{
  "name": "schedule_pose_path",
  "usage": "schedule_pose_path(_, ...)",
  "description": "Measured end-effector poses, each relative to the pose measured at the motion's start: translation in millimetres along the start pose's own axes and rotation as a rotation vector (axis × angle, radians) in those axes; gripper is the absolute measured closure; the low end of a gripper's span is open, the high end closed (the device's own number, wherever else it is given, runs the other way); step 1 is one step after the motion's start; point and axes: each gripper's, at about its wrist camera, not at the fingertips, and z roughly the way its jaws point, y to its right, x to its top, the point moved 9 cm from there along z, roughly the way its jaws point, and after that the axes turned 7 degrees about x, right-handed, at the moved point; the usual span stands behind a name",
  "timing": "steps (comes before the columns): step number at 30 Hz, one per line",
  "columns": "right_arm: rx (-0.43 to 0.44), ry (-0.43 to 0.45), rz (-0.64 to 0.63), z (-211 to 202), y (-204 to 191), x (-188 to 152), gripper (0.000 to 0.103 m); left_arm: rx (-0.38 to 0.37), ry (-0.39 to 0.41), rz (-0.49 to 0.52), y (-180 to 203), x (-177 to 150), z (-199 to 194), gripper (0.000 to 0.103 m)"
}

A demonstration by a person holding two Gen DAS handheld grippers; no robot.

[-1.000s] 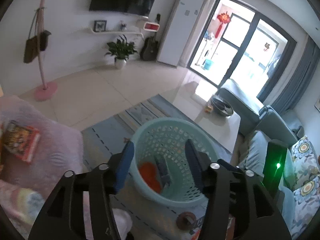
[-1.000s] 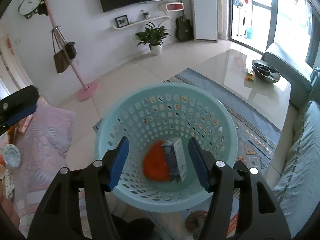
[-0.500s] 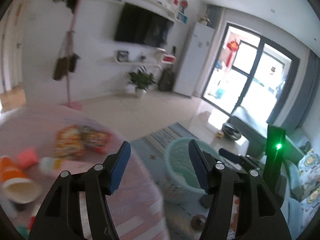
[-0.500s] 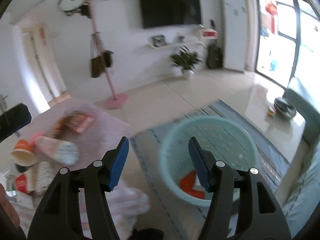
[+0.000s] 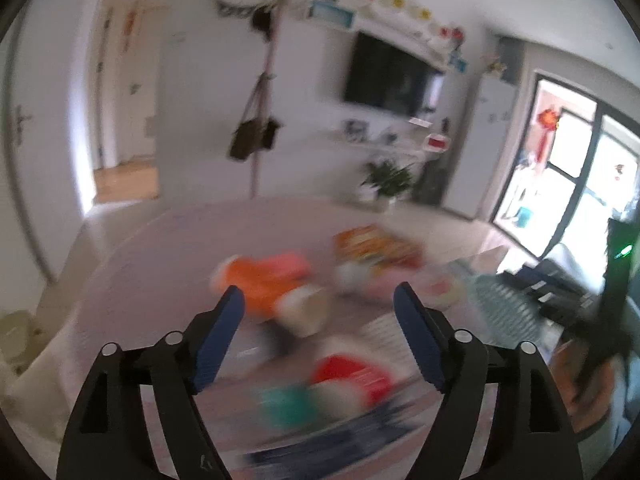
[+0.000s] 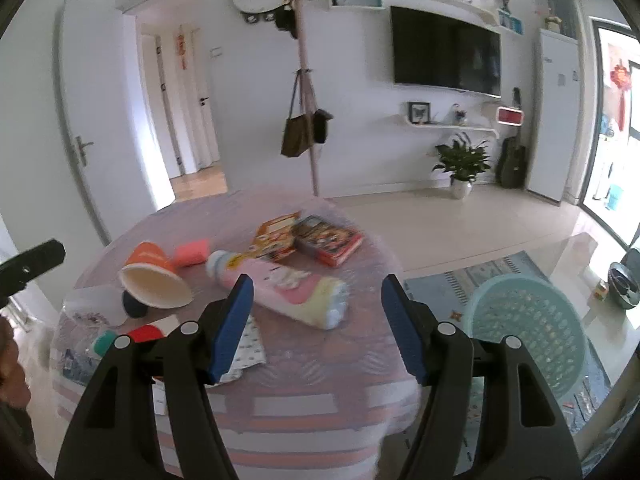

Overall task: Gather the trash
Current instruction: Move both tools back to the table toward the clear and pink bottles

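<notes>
Two grippers, left and right, were seen opening, fingers wide with nothing held. Trash lay on the counter: a cup at ten o'clock, a pink bottle ahead. At three o'clock stood the basket.

Left hand-held gripper: jaws opening, blue pads wide apart, nothing between them, nothing touched.
Left pose: pointing forward and somewhat downward; its view is motion-blurred.
Right hand-held gripper: jaws opening, blue pads apart, nothing gripped.
Right pose: tilted forward and downward, fingers level with each other.
Left gripper seen from right view: black tip at the left edge.
</notes>
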Motion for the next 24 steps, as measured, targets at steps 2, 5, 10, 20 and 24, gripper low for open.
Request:
schedule_pose_path(2, 0.007, -0.017, 0.004, 5.7, -4.8, -4.1, 0.040, 0.021, -0.052, -0.006, -35.7, -12.4, 11.8, 0.024)
schedule_pose_path(5, 0.012, -0.038, 0.011, 12.9, -8.8, -7.1, 0.040, 0.020, -0.133, 0.015, -70.7, -32.4, 30.0, 0.023)
schedule_pose_path(10, 0.007, -0.061, 0.014, 20.1, -9.8, -13.3, 0.040, -0.019, -0.174, 0.068, -95.8, -39.9, 53.9, 0.016)
schedule_pose_path(20, -0.001, -0.116, -0.016, 53.9, -3.8, -9.3, 0.040, -0.060, -0.283, 0.301, -73.9, -60.0, 74.3, 0.016)
schedule_pose_path(24, 0.006, -0.147, -0.050, 75.9, 0.5, -4.4, 0.040, -0.040, -0.327, 0.331, -63.4, -72.3, 76.4, 0.029)
